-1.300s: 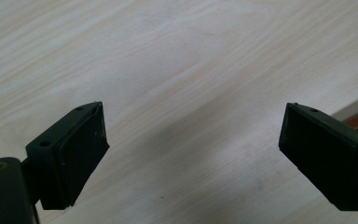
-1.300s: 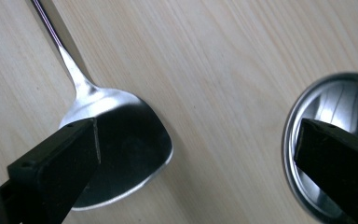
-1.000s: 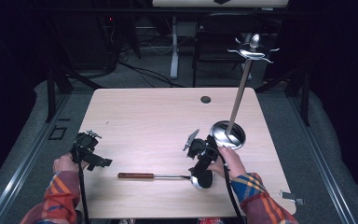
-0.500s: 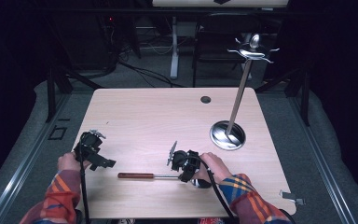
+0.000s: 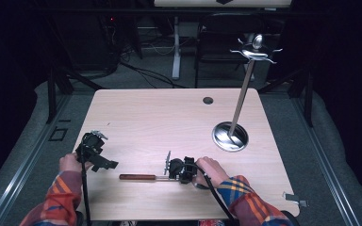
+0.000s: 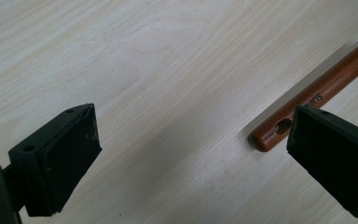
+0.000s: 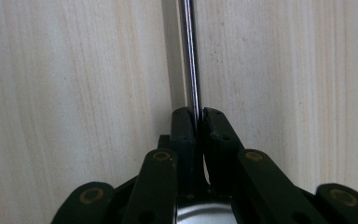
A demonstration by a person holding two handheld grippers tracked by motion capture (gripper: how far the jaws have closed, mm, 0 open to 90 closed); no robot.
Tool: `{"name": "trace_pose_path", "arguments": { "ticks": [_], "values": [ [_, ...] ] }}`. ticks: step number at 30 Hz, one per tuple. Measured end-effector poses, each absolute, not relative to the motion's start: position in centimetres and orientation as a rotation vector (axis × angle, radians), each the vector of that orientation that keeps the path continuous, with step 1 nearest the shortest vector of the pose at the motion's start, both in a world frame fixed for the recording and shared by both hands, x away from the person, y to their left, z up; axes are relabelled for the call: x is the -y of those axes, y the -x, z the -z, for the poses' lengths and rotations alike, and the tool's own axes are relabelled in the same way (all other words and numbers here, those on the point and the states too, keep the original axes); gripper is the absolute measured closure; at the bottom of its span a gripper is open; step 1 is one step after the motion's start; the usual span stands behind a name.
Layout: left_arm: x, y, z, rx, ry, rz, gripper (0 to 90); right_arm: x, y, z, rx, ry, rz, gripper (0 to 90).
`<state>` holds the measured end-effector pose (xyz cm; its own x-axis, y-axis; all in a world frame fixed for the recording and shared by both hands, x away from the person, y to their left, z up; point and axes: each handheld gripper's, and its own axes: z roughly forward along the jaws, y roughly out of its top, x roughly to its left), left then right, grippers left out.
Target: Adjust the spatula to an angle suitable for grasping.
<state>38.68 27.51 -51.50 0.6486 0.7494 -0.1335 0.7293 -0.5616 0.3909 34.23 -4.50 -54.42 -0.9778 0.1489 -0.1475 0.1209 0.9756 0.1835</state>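
A ladle with a brown wooden handle (image 5: pixel 137 177) and a thin steel shaft (image 7: pixel 189 56) lies flat near the table's front edge, handle pointing left. My right gripper (image 5: pixel 173 168) is low over it, shut on the shaft (image 5: pixel 162 178) just ahead of the shiny bowl (image 7: pixel 200 217); in the right gripper view the right gripper (image 7: pixel 198 114) has its jaws pinched on the rod. My left gripper (image 5: pixel 102 162) hovers left of the handle's end. In the left gripper view, the left gripper (image 6: pixel 193 130) stands wide open, the handle end (image 6: pixel 317 95) beside its right jaw, untouched.
A steel utensil stand has its round base (image 5: pixel 230 136) at the right of the table and a hooked top (image 5: pixel 257 49) leaning back. A dark cable hole (image 5: pixel 208 100) sits at the far edge. Bare wood (image 5: pixel 160 127) spans the middle.
My right gripper moved from beside the stand's base leftward and down to the ladle and shut on its shaft. The left gripper shifted slightly toward the handle end.
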Motion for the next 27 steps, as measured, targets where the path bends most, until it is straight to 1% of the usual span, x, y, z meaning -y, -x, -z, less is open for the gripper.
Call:
{"name": "trace_pose_path", "arguments": {
  "ticks": [12, 27],
  "values": [
    [-27.4, -38.7, 51.5, -1.16, -2.469, -0.068, 2.5, 5.8, -34.4, 54.4, -2.96, -0.271, -0.241, 83.8],
    [-26.8, -39.1, 51.5, -1.138, -2.49, -0.058, 2.9, 10.9, -34.9, 54.3, -2.922, -0.475, -0.176, 83.9]
  ]
}}
